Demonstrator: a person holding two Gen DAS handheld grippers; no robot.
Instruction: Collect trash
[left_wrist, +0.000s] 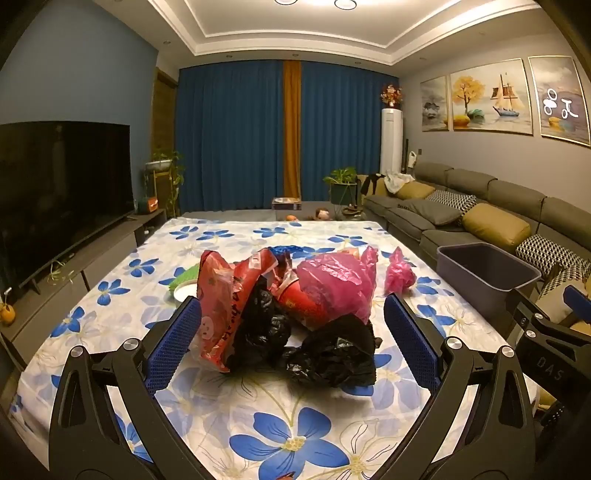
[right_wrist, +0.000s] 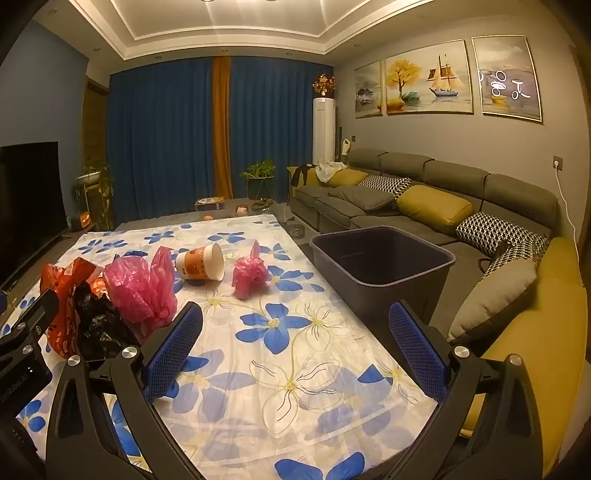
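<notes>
Left gripper (left_wrist: 291, 332) fills the bottom of the left wrist view, blue pads spread wide, nothing clamped. A heap of crumpled bags lies on the table ahead between the finger lines, not touching either pad: black bag (left_wrist: 332, 354) in front, second black bag (left_wrist: 262, 325) just left of it, red printed bag (left_wrist: 225, 295) leaning over them, big pink bag (left_wrist: 336, 284) behind. A red paper cup (left_wrist: 301, 302) shows in the middle of the heap. Small pink knotted bag (left_wrist: 397, 275) sits apart to the right. A green and white item (left_wrist: 184, 284) lies behind the red bag on the left, partly hidden, cannot tell what it is.

Right gripper (right_wrist: 295, 347) is also wide apart and empty, over bare cloth. In its view the heap is at left, an orange and white paper cup (right_wrist: 201, 264) lies on its side past it, and the small pink bag is just right of the cup, not touching.

The table is covered by a white tablecloth (left_wrist: 288, 424) with blue flower print, a bit wrinkled. A dark grey bin (right_wrist: 384, 266) stands open just off the table's right edge, between the table and the sofa (right_wrist: 424, 192), and looks empty from here.

Room: grey sectional sofa along the right wall with yellow, grey and patterned cushions, three framed pictures (right_wrist: 428, 83) above it. Blue curtains (left_wrist: 236, 136) with an orange strip span the far wall. White standing air conditioner (left_wrist: 390, 140) in the corner, potted plants near it and at far left. Dark TV (left_wrist: 62, 184) on a low unit at left. Ceiling lights on.
</notes>
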